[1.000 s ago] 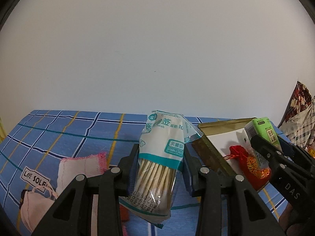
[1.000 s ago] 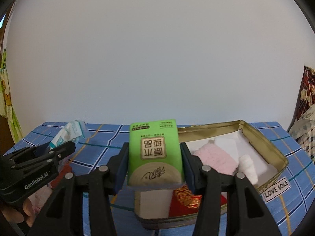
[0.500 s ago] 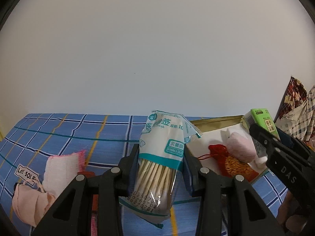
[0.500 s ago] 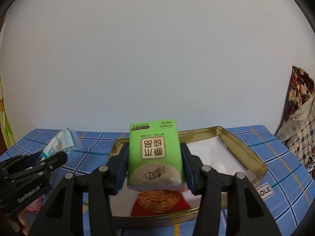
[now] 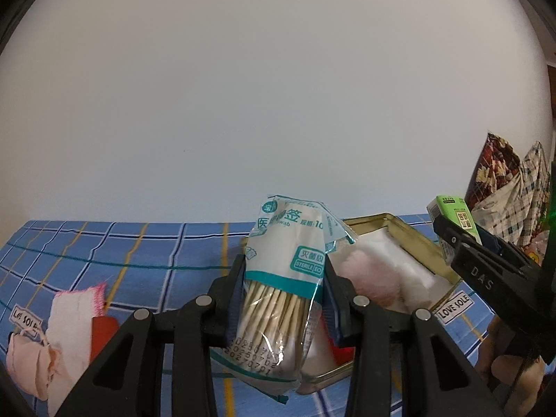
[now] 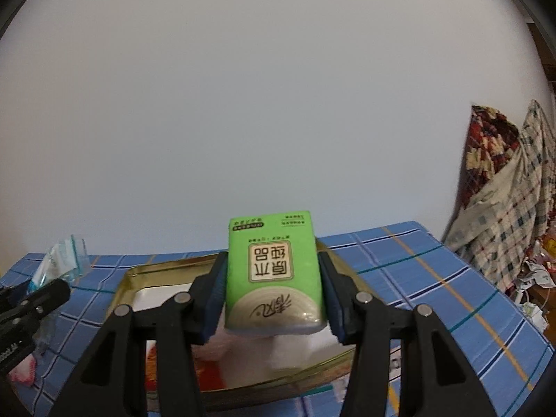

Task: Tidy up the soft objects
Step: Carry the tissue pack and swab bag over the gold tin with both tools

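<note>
My left gripper (image 5: 282,299) is shut on a plastic bag of cotton swabs (image 5: 281,278) and holds it above the near end of a gold metal tin (image 5: 413,239). My right gripper (image 6: 272,299) is shut on a green tissue pack (image 6: 272,278) and holds it over the same tin (image 6: 139,274). The tin holds white pads, a pink fluffy piece (image 5: 368,274) and a red pouch (image 6: 208,371). The right gripper with the green pack (image 5: 451,215) shows at the right of the left wrist view.
The table has a blue checked cloth (image 5: 121,260). A white cloth with pink trim (image 5: 74,316), a pink mask (image 5: 24,358) and something red (image 5: 102,333) lie at its left. Patterned fabric (image 6: 504,191) hangs to the right of the table.
Both grippers have shifted right along the table with their loads. The tin has slid left in both views, and now lies under both grippers.
</note>
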